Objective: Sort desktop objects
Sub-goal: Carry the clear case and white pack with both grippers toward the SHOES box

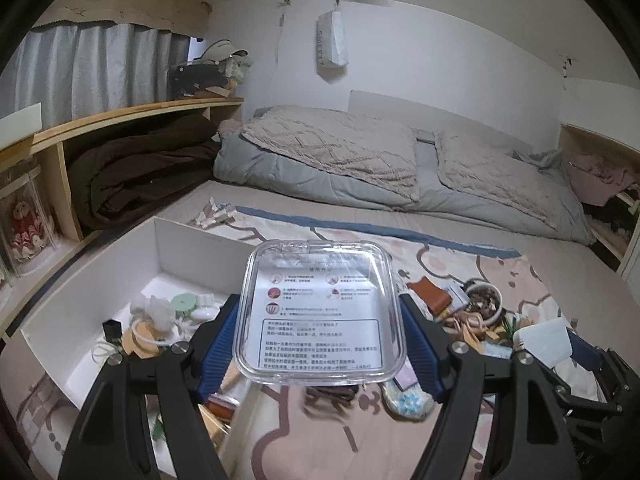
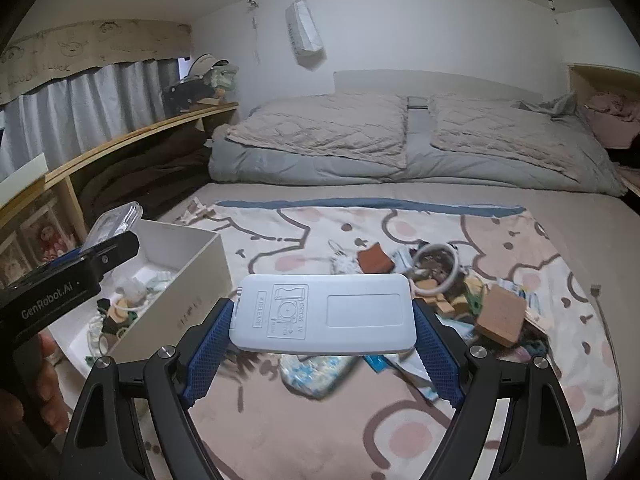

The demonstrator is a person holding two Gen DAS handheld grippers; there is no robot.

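Note:
My left gripper (image 1: 320, 334) is shut on a clear plastic case (image 1: 320, 312) with a printed instruction sheet inside, held in the air above the right wall of the white box (image 1: 120, 264). In the right wrist view my right gripper (image 2: 323, 330) is shut on a flat white remote (image 2: 324, 316), back side up, lifted over the patterned blanket (image 2: 320, 420). The left gripper and its clear case (image 2: 116, 220) show at the left there, over the white box (image 2: 192, 280). A pile of small objects (image 2: 448, 292) lies on the blanket ahead of the right gripper.
The white box holds several small items (image 1: 160, 320). Loose things include a blue-patterned pouch (image 2: 312, 372), a cork block (image 2: 500, 316) and a white ring (image 2: 436, 272). Pillows and a grey duvet (image 2: 400, 152) lie behind. A wooden shelf (image 1: 120, 120) runs along the left. A hand (image 2: 44, 380) grips the left tool.

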